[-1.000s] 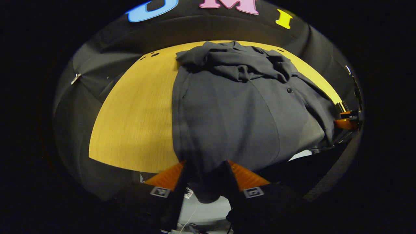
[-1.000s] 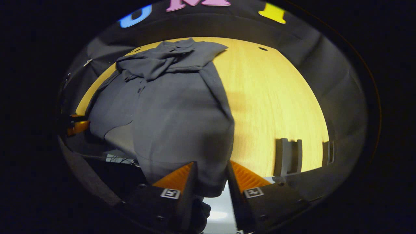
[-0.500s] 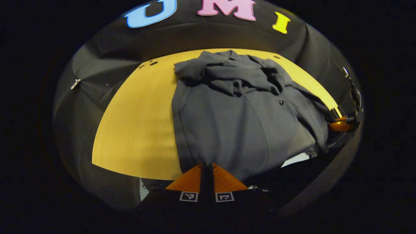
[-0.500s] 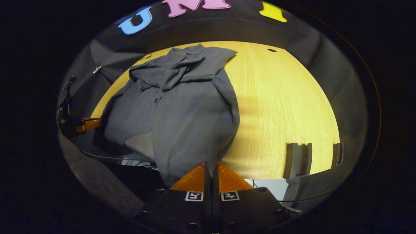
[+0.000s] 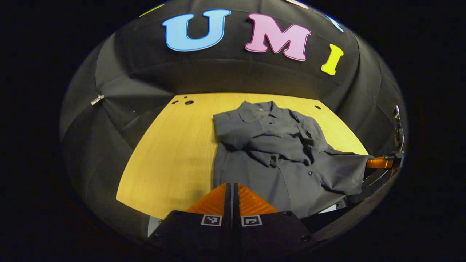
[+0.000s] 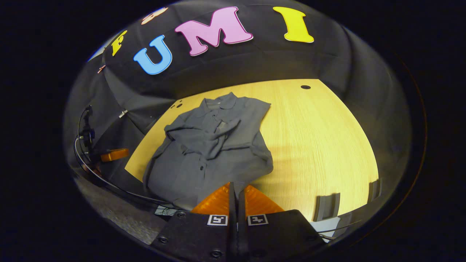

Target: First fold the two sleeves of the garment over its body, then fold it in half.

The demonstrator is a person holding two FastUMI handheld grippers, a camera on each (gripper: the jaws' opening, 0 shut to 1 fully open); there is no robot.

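The left gripper (image 5: 229, 186) is pinching the near hem of the dark garment (image 5: 276, 153), fingers pressed together on the cloth. The right gripper (image 6: 235, 186) is pinching the hem likewise, the shirt lying ahead (sleeves crossing its chest). Bare table (image 6: 320, 145) is stretching wide to its right, up to the far edge.

left gripper (image 5: 229, 189) has its fingers pressed together, pointing forward and down. right gripper (image 6: 235, 189) is the same, fingers together with no gap.
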